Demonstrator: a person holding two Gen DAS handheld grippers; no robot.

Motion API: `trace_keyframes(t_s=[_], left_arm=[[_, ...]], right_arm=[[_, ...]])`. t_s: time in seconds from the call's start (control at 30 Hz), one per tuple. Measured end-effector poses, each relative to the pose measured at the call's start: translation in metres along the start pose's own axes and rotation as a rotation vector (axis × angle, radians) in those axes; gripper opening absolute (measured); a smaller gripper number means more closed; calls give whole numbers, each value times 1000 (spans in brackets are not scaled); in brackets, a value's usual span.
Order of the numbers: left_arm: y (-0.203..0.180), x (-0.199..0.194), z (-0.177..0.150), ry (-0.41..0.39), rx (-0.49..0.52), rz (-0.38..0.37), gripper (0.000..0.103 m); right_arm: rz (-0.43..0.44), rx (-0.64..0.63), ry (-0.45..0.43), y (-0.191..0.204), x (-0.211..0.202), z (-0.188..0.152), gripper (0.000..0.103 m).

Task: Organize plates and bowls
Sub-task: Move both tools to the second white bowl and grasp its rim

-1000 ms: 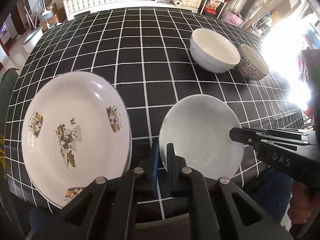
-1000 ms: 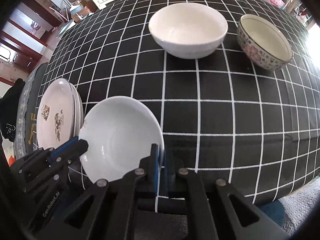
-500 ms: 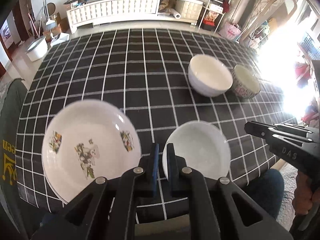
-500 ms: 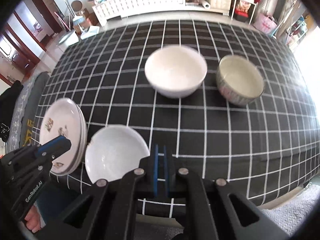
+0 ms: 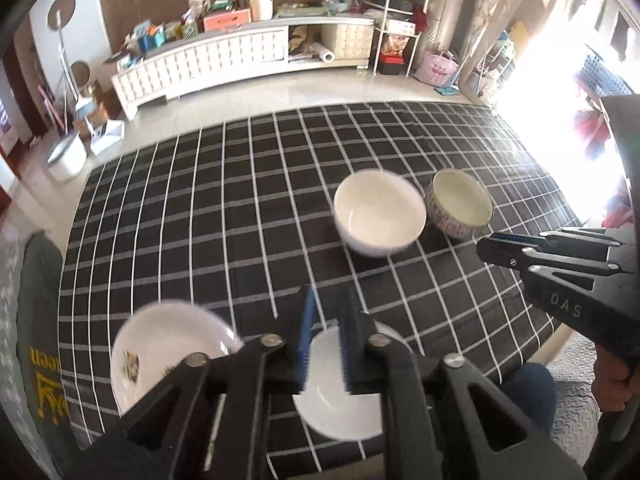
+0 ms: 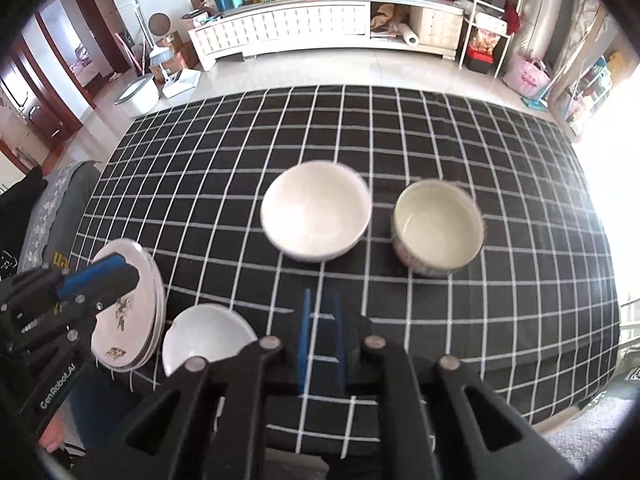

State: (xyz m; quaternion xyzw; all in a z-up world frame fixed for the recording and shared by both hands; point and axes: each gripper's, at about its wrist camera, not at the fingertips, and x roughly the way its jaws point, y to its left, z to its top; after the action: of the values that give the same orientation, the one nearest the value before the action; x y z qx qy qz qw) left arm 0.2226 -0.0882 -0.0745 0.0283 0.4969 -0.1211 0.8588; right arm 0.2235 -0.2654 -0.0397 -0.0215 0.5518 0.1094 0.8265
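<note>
— Where's the small white plate (image 5: 340, 392) now?

— On the tabletop (image 6: 440, 160) near the edge, just beside the patterned plates (image 6: 128, 320). Both bowls sit well apart.

— And the fingers?

— Left gripper (image 5: 326, 344) and right gripper (image 6: 322, 344) are opening, nothing between them. I'd take the white bowl (image 6: 316, 216) by its rim and nest it squarely.

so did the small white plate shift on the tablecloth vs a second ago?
Cannot tell. The small white plate sits beside the stacked printed plates near the table's front edge as before; both cameras pulled up, and the frame is blurred.
</note>
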Motion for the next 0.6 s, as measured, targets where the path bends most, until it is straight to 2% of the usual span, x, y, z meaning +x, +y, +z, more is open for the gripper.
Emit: trace_keyframes(t_s=[0.1, 0.27, 0.6], left_arm=[[-4, 4, 15, -4, 15, -5, 16], [-8, 21, 43, 15, 33, -8, 16], [-1, 73, 73, 113, -26, -69, 16]], right_arm=[[12, 23, 2, -10, 2, 11, 24], [11, 45, 8, -23, 13, 29, 40], [85, 107, 79, -38, 51, 58, 41]])
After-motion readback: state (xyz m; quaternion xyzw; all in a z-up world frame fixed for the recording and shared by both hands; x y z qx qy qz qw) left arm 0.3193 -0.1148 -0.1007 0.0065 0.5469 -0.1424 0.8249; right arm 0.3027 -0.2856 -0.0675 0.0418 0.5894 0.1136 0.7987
